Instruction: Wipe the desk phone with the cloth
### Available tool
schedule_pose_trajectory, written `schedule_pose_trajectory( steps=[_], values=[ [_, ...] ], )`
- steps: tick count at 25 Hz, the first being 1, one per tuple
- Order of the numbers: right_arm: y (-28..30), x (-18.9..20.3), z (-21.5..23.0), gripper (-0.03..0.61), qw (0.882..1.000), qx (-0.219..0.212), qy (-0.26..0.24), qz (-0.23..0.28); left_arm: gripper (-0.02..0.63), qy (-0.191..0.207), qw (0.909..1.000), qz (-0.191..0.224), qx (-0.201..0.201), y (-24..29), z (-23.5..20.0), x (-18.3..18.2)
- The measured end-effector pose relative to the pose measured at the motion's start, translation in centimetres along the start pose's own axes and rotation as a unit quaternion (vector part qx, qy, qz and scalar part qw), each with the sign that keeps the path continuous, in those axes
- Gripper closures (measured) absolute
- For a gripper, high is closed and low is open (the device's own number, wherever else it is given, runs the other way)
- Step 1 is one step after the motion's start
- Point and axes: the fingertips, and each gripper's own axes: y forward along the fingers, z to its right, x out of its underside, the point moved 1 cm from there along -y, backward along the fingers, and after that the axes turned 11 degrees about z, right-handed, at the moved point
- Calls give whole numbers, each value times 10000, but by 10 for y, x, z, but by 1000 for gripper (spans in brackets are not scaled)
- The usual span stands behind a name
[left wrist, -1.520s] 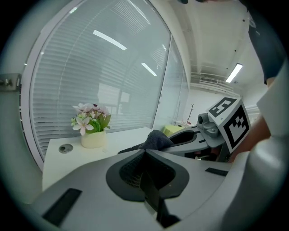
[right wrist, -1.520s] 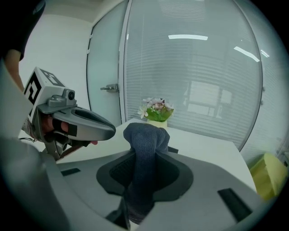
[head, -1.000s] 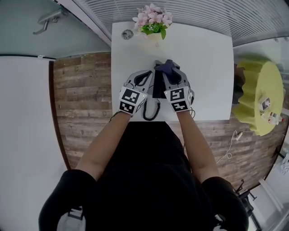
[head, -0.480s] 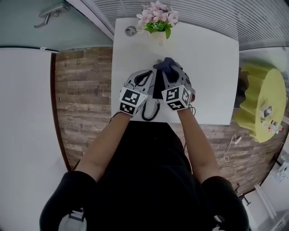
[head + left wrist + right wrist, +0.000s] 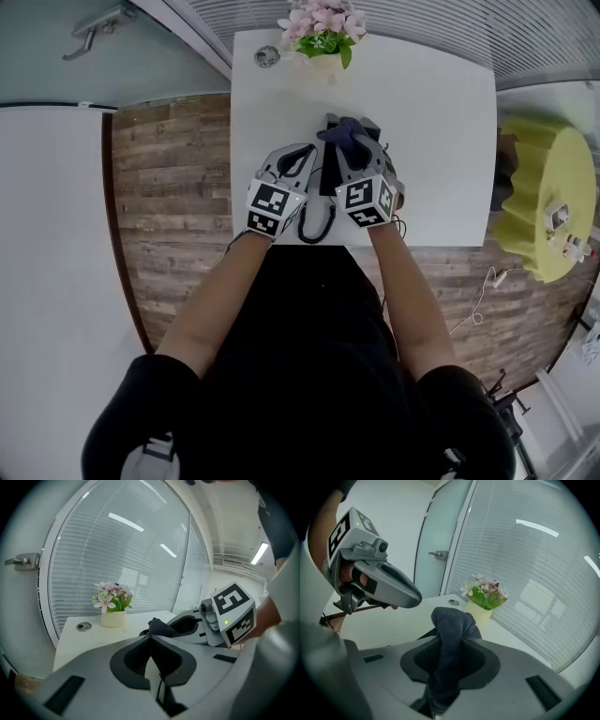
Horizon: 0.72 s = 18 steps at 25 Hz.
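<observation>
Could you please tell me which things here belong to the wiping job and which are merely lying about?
Job: cloth in the right tongs; desk phone.
Lying about: potted flowers; small round disc; yellow stool.

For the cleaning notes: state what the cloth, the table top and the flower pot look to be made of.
Cloth: dark blue-grey, soft fuzzy nap, limp folds; likely microfibre.
Table top: white, smooth, matt; probably laminate or painted board.
Flower pot: cream, smooth, plain; ceramic or plastic, cannot tell.
</observation>
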Motion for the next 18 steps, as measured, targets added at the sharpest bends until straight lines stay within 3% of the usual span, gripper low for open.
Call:
schedule_pose_trajectory(
  steps=[18],
  values=[
    [-20, 25, -40, 466, 9969, 205, 719, -239, 603, -23, 9984, -133, 555, -9, 12, 21]
  ],
)
